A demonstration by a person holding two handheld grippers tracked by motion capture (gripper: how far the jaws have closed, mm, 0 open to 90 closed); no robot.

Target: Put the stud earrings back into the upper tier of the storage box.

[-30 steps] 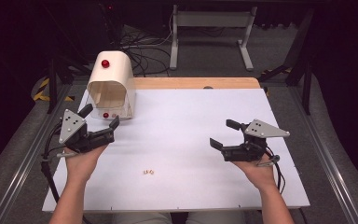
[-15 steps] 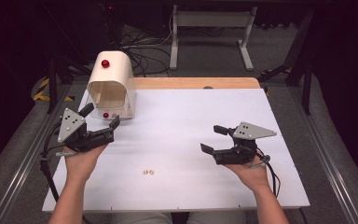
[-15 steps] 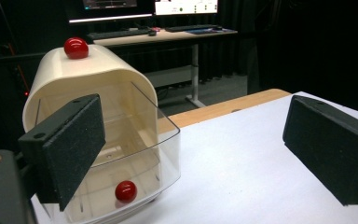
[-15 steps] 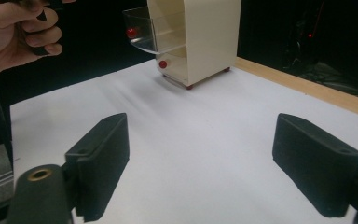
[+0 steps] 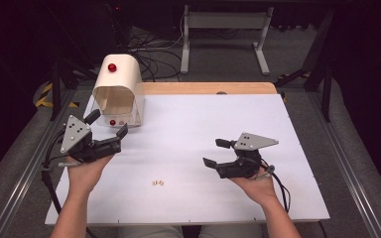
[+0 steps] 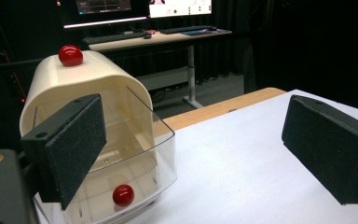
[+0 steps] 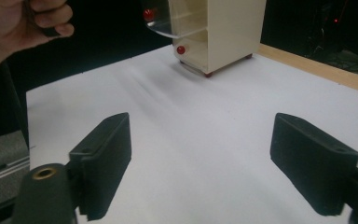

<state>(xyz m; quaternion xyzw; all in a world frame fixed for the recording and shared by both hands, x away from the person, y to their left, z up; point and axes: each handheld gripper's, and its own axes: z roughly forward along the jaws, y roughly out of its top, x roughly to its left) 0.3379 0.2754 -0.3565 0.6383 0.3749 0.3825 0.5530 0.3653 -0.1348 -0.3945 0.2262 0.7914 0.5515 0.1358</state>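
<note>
From my remote station, the table [image 5: 297, 129] carries a domed box [image 5: 118, 91] at its far left corner, with one knob [image 5: 112, 67] on top of the box and a second knob [image 5: 112, 122] low at its open front. Two small pieces [image 5: 158, 182] lie side by side near the front edge, left of centre, well apart from the box. I hold the left gripper [image 5: 108, 130] just in front of the box and the right gripper [image 5: 216, 152] over the right half, with the pieces between them and nearer to me.
</note>
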